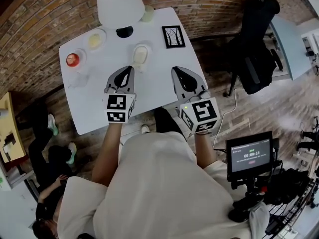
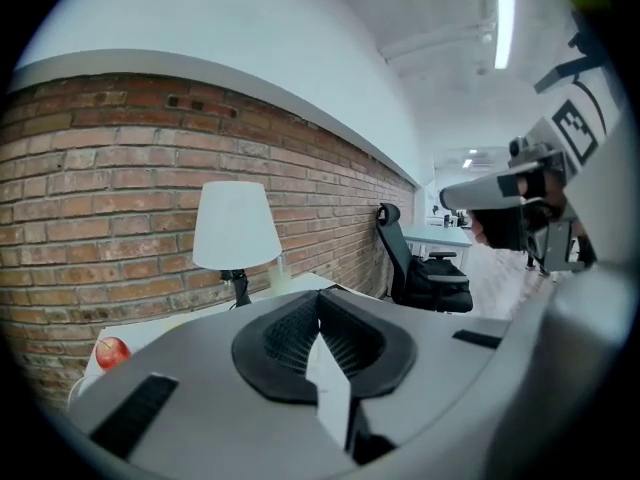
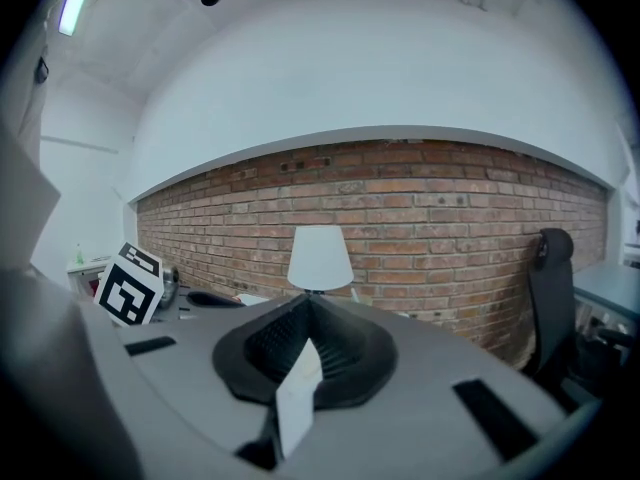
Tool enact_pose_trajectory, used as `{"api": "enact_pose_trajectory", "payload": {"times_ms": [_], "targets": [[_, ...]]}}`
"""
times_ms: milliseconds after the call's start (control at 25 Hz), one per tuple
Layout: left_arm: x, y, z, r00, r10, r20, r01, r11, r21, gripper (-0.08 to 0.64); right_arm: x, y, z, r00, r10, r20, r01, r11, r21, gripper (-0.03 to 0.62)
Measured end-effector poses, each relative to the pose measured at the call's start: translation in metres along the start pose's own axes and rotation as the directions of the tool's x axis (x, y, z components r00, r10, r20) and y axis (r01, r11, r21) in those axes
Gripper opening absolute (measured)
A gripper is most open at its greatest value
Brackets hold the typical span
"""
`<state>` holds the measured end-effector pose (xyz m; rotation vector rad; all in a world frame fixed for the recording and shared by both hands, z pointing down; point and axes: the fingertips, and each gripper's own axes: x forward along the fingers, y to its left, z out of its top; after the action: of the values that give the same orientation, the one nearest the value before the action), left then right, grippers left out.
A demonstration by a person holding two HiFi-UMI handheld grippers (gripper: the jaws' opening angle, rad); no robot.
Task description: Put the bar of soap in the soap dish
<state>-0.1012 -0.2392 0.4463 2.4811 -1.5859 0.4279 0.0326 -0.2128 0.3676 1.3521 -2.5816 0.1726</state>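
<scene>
Hovering side by side over near edge of white tabletop: left gripper nearer the middle of that edge, right gripper toward near-right corner, well apart from each other. Left gripper in its own view: tongs pressed together, nothing between. Right gripper in its own view: same, tongs closed on each other, empty.

Bar of soap, pale cream, lying inside white oval soap dish around middle of tabletop, just beyond left gripper's tip, touched by neither gripper.

Elsewhere on tabletop:
- White-shaded lamp on black base at far edge.
- Black-framed picture of bare trees, flat near right edge toward far-right corner.
- Red apple on small white dish near left edge toward far-left corner.
- Pale yellow item in round white dish between apple and lamp base, kind not clear.

Off the tabletop:
- Brick wall behind far edge.
- Black office chair past right edge.
- Small monitor with a timer readout at lower right, beside the person's elbow.
</scene>
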Motion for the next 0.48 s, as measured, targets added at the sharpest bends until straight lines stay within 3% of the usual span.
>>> {"api": "enact_pose_trajectory", "payload": {"times_ms": [480], "targets": [[-0.065, -0.017, 0.048, 0.995, 0.000, 0.098, -0.010, 0.995, 0.101, 0.008, -0.033, 0.040, 0.039, 0.998, 0.056, 0.031, -0.051, 0.991, -0.127, 0.003]]}}
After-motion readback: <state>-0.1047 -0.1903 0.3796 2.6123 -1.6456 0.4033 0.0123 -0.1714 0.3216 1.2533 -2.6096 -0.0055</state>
